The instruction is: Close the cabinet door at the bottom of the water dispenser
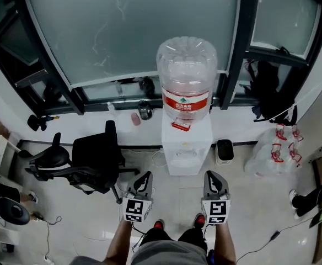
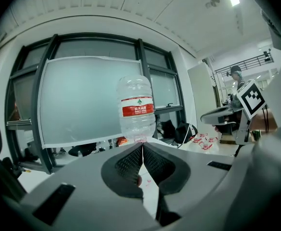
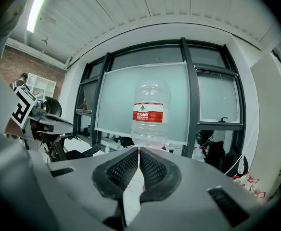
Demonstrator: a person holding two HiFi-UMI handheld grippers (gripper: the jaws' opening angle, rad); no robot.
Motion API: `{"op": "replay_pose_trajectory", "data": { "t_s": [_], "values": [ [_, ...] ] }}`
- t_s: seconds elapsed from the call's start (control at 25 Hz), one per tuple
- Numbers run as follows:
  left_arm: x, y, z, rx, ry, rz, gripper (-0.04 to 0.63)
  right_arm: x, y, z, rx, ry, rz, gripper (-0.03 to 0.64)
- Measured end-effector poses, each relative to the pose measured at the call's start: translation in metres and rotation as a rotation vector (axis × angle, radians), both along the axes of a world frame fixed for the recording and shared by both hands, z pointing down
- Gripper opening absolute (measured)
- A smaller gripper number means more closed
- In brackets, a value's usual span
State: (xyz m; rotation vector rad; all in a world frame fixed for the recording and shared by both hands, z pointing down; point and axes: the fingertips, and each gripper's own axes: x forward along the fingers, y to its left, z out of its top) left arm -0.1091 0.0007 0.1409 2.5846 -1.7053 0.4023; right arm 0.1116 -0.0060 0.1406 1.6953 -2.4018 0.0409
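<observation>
Office chair [image 1: 97, 156] sat at far left, clear of your path. Your left claw [image 1: 144, 176] was pinched shut on nothing, aimed at the water dispenser [image 1: 186, 142] but well short of it. The bottle [image 1: 186, 70] stood upright on top. The cabinet door was low on the dispenser's front, too foreshortened to tell if ajar. Your right claw [image 1: 212, 175] was likewise closed and empty, likely because a push needs no grip. Bags [image 1: 274, 150] lay right.
</observation>
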Motion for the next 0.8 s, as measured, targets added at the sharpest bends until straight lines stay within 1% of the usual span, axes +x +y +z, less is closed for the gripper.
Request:
{"op": "replay_pose_trajectory", "data": {
  "t_s": [0.24,0.48,0.64,0.8],
  "values": [
    [0.0031,0.0030,0.0013,-0.004,0.008,0.008,0.025,0.0053,0.0090,0.0095,-0.036,-0.018,0.015,0.023],
    [0.0045,0.0008,0.0052,-0.028,-0.009,0.024,0.025,-0.0013,0.0061,0.0076,-0.026,-0.015,0.009,0.023],
    [0.0079,-0.0026,0.0015,-0.018,0.003,0.032,0.025,-0.0012,0.0047,0.0088,-0.036,-0.011,0.010,0.023],
    [0.0090,-0.0043,0.0030,-0.005,0.013,0.032,0.025,-0.0005,0.0019,0.0059,-0.015,-0.027,0.017,0.023]
  ]
}}
